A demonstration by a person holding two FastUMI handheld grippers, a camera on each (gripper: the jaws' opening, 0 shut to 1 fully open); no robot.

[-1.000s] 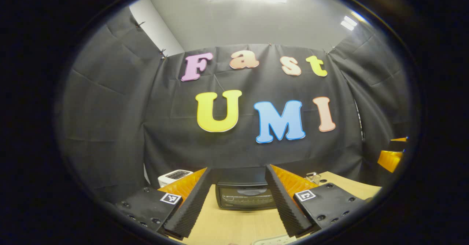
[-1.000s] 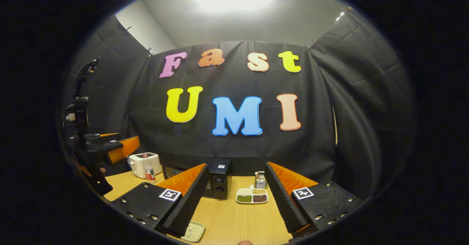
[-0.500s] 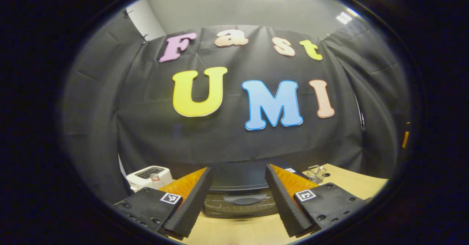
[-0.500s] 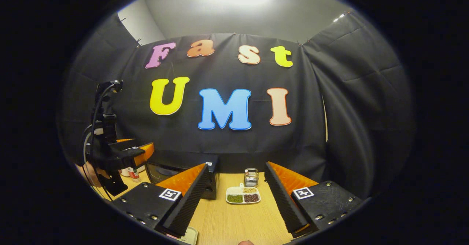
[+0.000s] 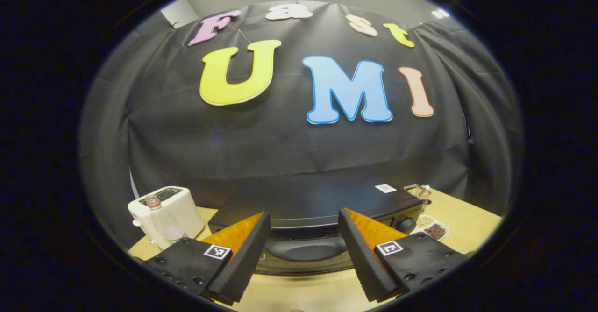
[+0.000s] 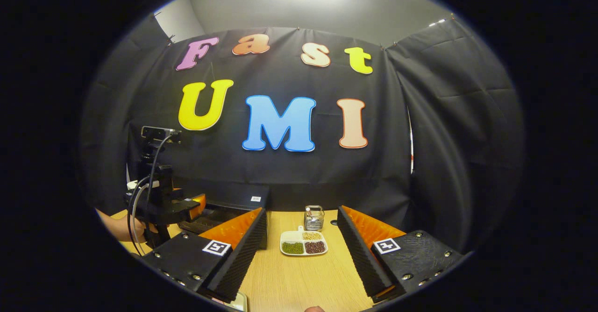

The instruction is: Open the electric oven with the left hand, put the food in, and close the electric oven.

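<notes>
Left gripper [image 5: 299, 251]: fingers spread wide, empty, straddling handle [image 5: 306, 249] at twelve o'clock.
Right gripper [image 6: 299, 251]: wide apart, holding nothing.
Oven [image 5: 322, 204]: shut, dead ahead of left.
Food tray [image 6: 303, 246]: twelve o'clock of right.
Risk: closing short could miss the handle.

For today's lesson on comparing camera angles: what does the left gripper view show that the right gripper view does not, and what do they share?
Left gripper view alone: the white toaster, the clear bottle, and the oven's door handle between the open left gripper.

Right gripper view alone: the open right gripper over bare table, and a hand holding the other gripper.

Both: the black oven, divided dish, wire basket.
</notes>
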